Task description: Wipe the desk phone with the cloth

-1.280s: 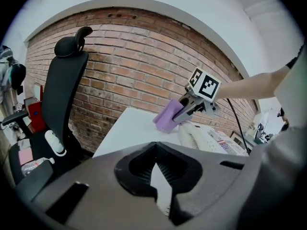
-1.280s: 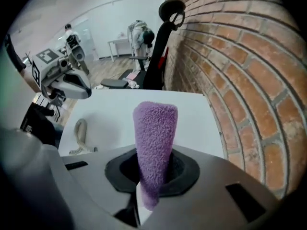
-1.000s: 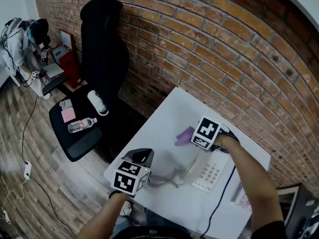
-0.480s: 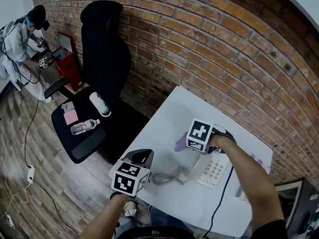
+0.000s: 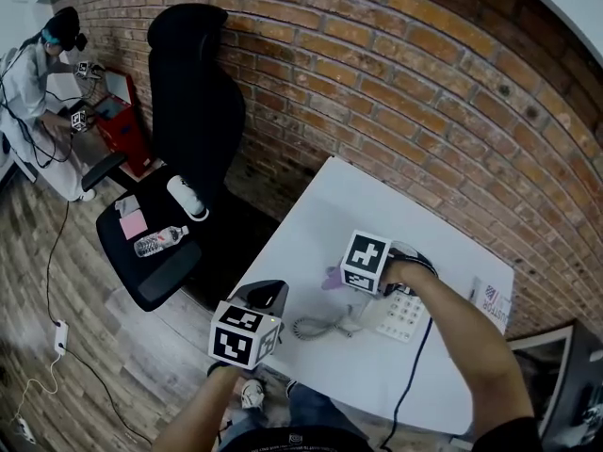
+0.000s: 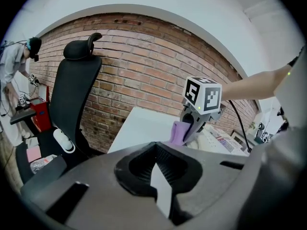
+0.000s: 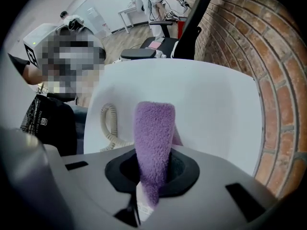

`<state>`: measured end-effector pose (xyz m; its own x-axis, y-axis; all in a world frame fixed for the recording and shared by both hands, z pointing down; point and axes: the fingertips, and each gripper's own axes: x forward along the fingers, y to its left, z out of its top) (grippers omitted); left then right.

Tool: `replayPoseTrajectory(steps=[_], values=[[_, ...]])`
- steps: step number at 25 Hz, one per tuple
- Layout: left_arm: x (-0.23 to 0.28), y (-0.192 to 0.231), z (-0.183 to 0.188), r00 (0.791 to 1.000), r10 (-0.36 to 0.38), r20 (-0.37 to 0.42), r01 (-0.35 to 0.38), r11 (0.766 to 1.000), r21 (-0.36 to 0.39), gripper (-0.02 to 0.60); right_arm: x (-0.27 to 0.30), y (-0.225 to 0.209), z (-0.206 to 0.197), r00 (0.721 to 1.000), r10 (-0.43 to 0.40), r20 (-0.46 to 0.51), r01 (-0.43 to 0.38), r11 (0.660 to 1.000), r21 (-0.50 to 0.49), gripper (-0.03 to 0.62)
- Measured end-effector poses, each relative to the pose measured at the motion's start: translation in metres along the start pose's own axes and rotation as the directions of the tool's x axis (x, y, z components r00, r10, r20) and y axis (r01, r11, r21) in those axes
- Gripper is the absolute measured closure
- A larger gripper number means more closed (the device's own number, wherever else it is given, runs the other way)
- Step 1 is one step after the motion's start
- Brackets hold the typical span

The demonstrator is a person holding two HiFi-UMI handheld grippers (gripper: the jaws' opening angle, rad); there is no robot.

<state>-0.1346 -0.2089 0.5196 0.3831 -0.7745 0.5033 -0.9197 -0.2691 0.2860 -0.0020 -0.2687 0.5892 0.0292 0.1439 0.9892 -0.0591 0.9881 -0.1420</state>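
The white desk phone [image 5: 405, 316] lies on the white table [image 5: 320, 205], its coiled cord [image 5: 316, 328] trailing left. My right gripper [image 5: 341, 277] hovers over the phone's left end, shut on a purple cloth [image 5: 331, 278]. In the right gripper view the cloth [image 7: 153, 138] sticks up from the shut right gripper [image 7: 148, 178], with the cord [image 7: 108, 123] on the table beyond. My left gripper [image 5: 267, 297] is at the table's near left edge, shut and holding nothing. The left gripper view shows the left gripper [image 6: 157, 171], the cloth [image 6: 180, 133] and the phone [image 6: 216, 138].
A black office chair [image 5: 188, 111] stands left of the table, with a water bottle [image 5: 155, 241] and a pink pad [image 5: 133, 223] on its seat. A brick wall [image 5: 424, 111] runs behind. A black cable [image 5: 415, 384] crosses the table's near side. A person [image 5: 38, 73] is far left.
My right gripper has carried the cloth leftward across the phone towards its left end. The left gripper has stayed at the table's edge.
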Motion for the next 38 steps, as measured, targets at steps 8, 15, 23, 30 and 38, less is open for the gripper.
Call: replayPoseTrajectory(steps=[8,15,23,30,38], values=[[-0.019,-0.004,-0.006,1.0,-0.025,0.004,0.025,0.999,0.025,0.577,0.009,0.04,0.004,0.999,0.024,0.04,-0.026,0.999,0.043,0.549],[-0.039,-0.007,-0.015,0.999,-0.046,-0.006,0.046,0.997,0.054,0.577,0.013,0.065,0.007,0.997,0.019,0.076,-0.026,0.994,0.102,0.549],[-0.056,-0.012,-0.025,0.996,-0.086,-0.013,0.087,0.992,0.092,0.577,0.015,0.087,0.009,0.987,0.001,0.159,-0.036,0.975,0.219,0.549],[-0.061,-0.02,-0.028,0.991,-0.134,-0.019,0.135,0.983,0.126,0.577,0.005,0.095,0.015,0.948,-0.094,0.305,-0.019,0.938,0.347,0.549],[-0.053,-0.049,-0.005,0.975,-0.222,-0.006,0.22,0.96,0.173,0.577,-0.075,0.095,-0.005,0.727,-0.427,0.538,0.028,0.801,0.598,0.549]])
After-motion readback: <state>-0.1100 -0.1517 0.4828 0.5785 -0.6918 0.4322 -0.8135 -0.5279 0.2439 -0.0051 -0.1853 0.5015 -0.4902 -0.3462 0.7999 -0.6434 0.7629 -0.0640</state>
